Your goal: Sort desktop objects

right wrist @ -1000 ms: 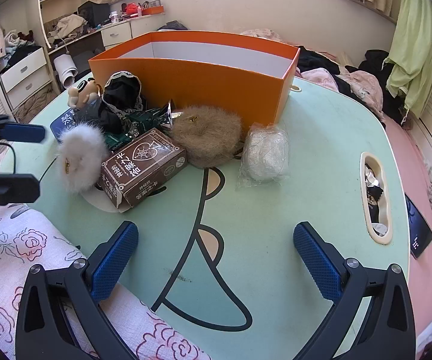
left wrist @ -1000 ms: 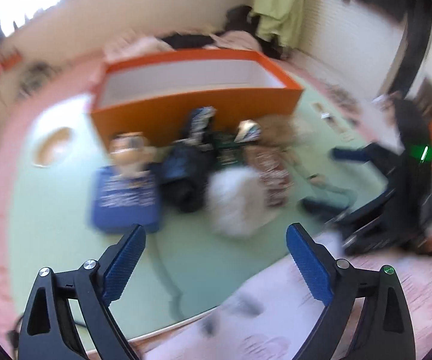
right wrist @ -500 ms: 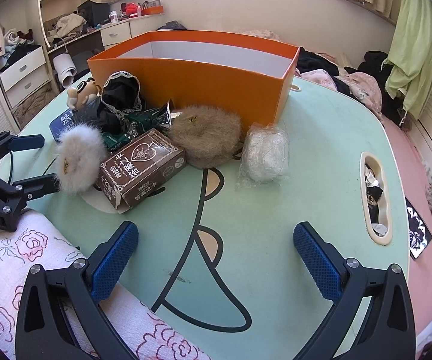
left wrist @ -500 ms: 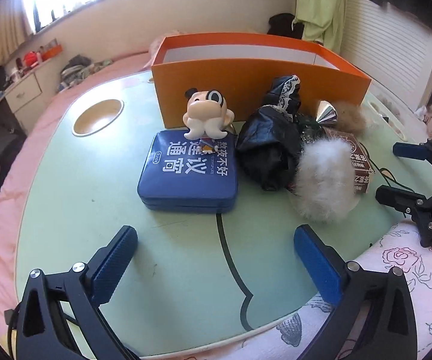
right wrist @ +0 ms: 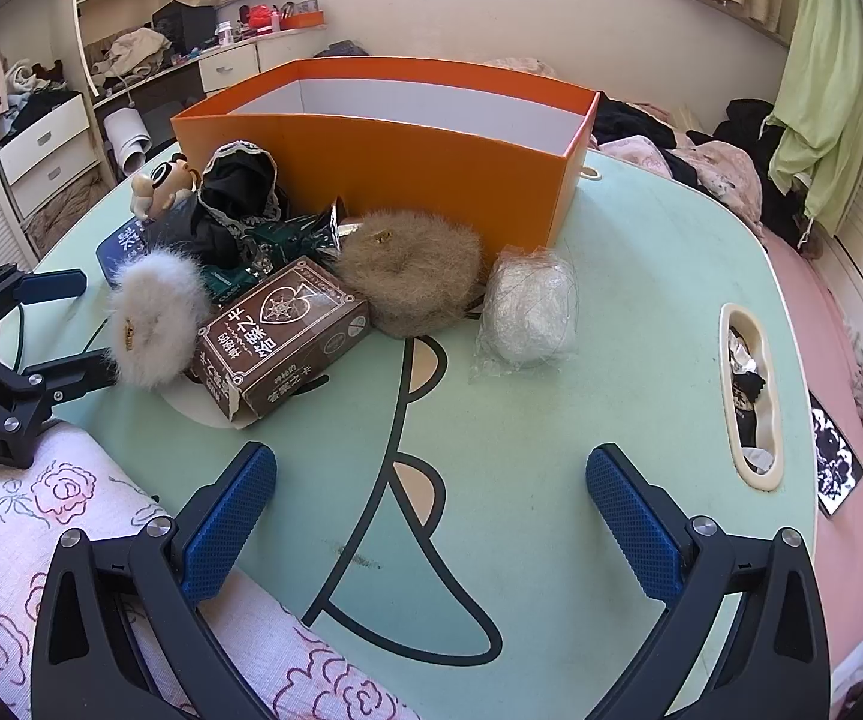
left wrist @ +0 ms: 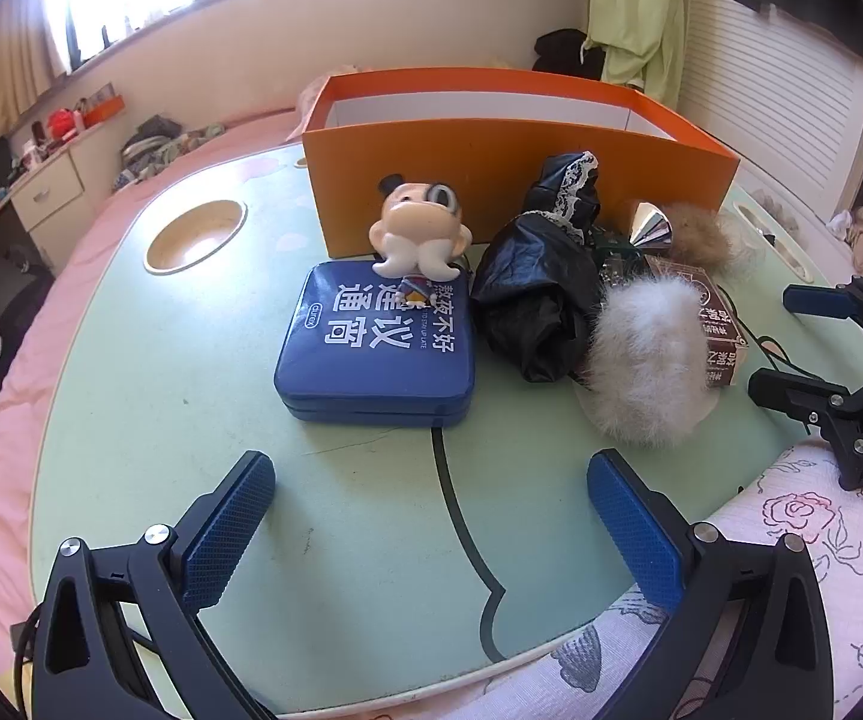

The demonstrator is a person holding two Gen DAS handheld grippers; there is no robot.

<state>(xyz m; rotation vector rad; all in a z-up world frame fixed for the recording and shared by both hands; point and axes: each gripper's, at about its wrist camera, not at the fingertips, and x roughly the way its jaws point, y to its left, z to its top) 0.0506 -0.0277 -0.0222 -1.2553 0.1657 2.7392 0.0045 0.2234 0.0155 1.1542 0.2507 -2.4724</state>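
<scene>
The left gripper (left wrist: 431, 516) stands wide open and empty, with the blue zip case (left wrist: 374, 348) just beyond its jaws and a big-headed figurine (left wrist: 419, 231) resting on the case's far edge. The right gripper (right wrist: 431, 510) is likewise spread and empty; ahead lie a brown card box (right wrist: 281, 336), tan fur puff (right wrist: 410, 273) and crinkled clear bag (right wrist: 530, 315), whose contents are unclear. The orange box (right wrist: 431, 174) behind hides its own floor, and black lace-trimmed fabric (left wrist: 542, 288) covers a green packet.

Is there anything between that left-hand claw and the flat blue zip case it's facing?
Nothing visible. Only bare green tabletop lies between the open left gripper and the blue zip case. A small big-headed figurine rests on the case's far edge, beside the orange cardboard box.
</scene>
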